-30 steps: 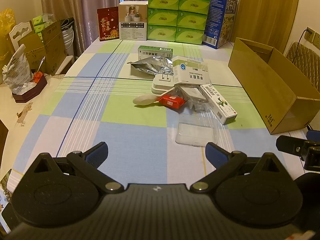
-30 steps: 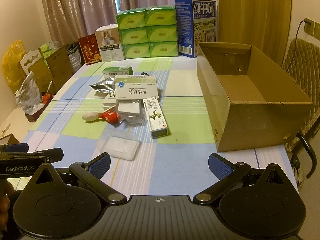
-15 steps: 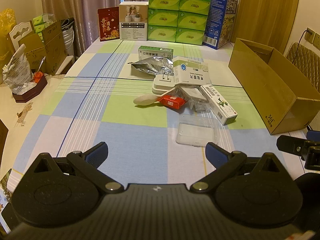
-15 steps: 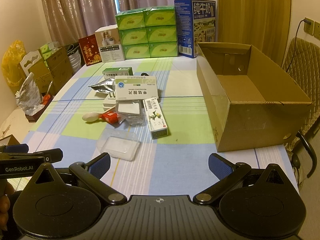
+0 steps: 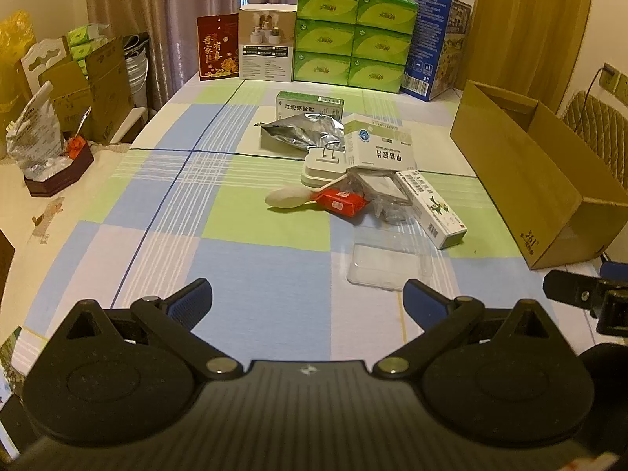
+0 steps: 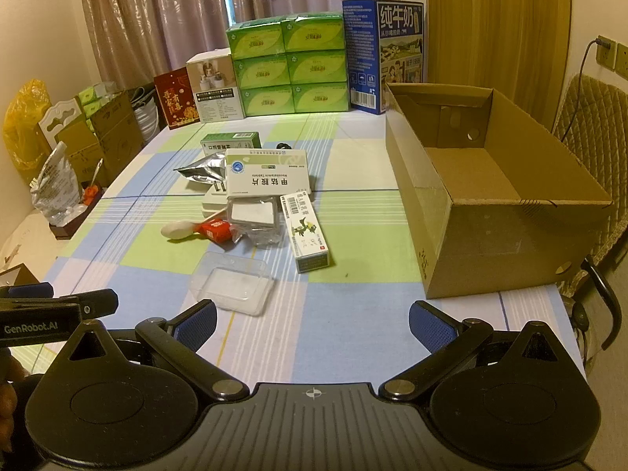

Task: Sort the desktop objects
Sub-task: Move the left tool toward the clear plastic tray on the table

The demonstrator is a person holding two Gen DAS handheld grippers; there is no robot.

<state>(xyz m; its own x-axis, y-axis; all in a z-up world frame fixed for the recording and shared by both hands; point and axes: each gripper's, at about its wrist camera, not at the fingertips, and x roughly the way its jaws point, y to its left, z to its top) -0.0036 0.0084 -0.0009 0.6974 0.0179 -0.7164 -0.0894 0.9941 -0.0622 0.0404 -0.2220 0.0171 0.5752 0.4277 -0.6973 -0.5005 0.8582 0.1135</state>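
Observation:
A heap of small items lies mid-table: a white medicine box (image 5: 382, 149) (image 6: 267, 176), a long slim carton (image 5: 431, 208) (image 6: 308, 231), a clear plastic tray (image 5: 388, 261) (image 6: 233, 284), a red packet (image 5: 339, 202) (image 6: 215, 230), a cream spoon-like object (image 5: 286, 198) (image 6: 178, 230), a silver foil pouch (image 5: 306, 131) (image 6: 202, 168), a white plug adapter (image 5: 324, 167) and a green-topped box (image 5: 310, 104) (image 6: 231, 143). An open, empty cardboard box (image 5: 526, 165) (image 6: 486, 180) stands to the right. My left gripper (image 5: 306, 298) and right gripper (image 6: 312, 320) are open and empty above the near table edge.
Green tissue boxes (image 5: 353, 35) (image 6: 290, 64), a blue milk carton (image 5: 435, 43) (image 6: 382, 55), a white box (image 5: 267, 47) and a red bag (image 5: 218, 51) line the far table edge. Cartons and bags (image 5: 78, 78) stand left of the table. A chair (image 6: 588, 125) stands at the right.

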